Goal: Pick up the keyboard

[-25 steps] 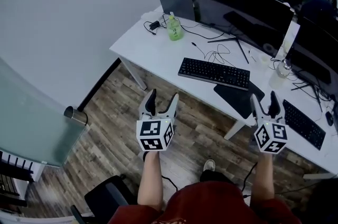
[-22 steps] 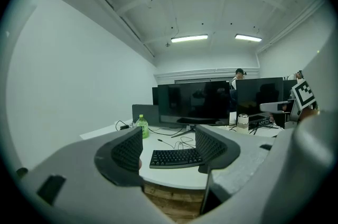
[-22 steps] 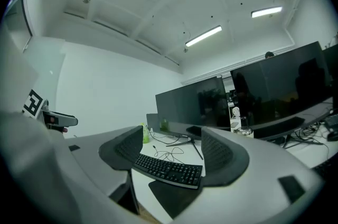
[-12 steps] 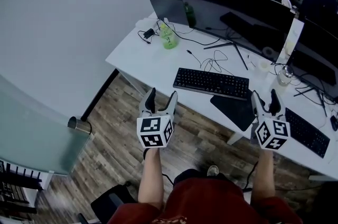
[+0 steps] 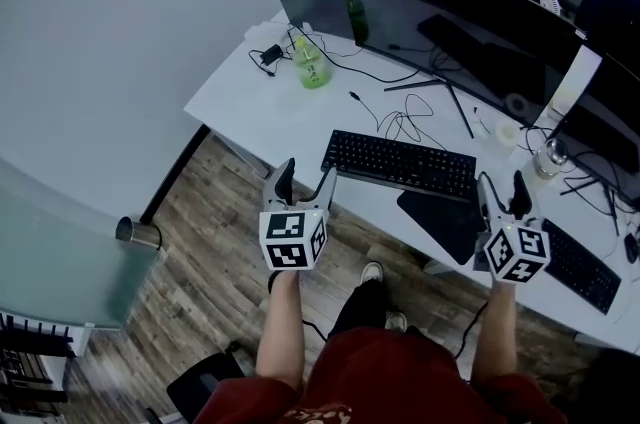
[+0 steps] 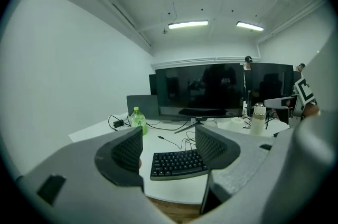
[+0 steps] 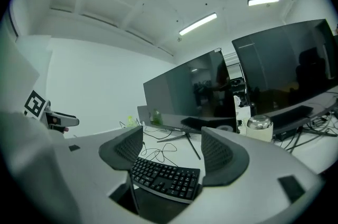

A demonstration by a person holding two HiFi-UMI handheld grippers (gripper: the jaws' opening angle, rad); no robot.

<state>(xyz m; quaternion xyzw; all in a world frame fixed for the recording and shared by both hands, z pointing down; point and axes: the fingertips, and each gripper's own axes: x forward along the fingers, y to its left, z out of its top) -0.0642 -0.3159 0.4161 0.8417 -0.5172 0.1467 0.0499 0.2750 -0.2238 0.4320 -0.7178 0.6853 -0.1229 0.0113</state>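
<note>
The keyboard (image 5: 400, 164) lies flat on the white bench (image 5: 245, 102), near its front edge. Its right end is just beside a dark mat (image 5: 445, 212), and a loose cable (image 5: 405, 124) lies behind it. Judgement: it is a long, stiff, fairly light plastic board with a smooth casing. It is best taken at both short ends, one gripper to each, and lifted level, since a one-ended hold would likely let it tip. Whether a cord is attached cannot be determined. The left gripper (image 5: 306, 180) and right gripper (image 5: 500, 184) are both short of the keyboard, jaws wide apart with nothing between the pads. Behind it stand a large monitor (image 5: 450, 7) and a green bottle (image 5: 311, 69). The bench is cut off at the right, and the keyboard's underside and rear edge are not visible.
</note>
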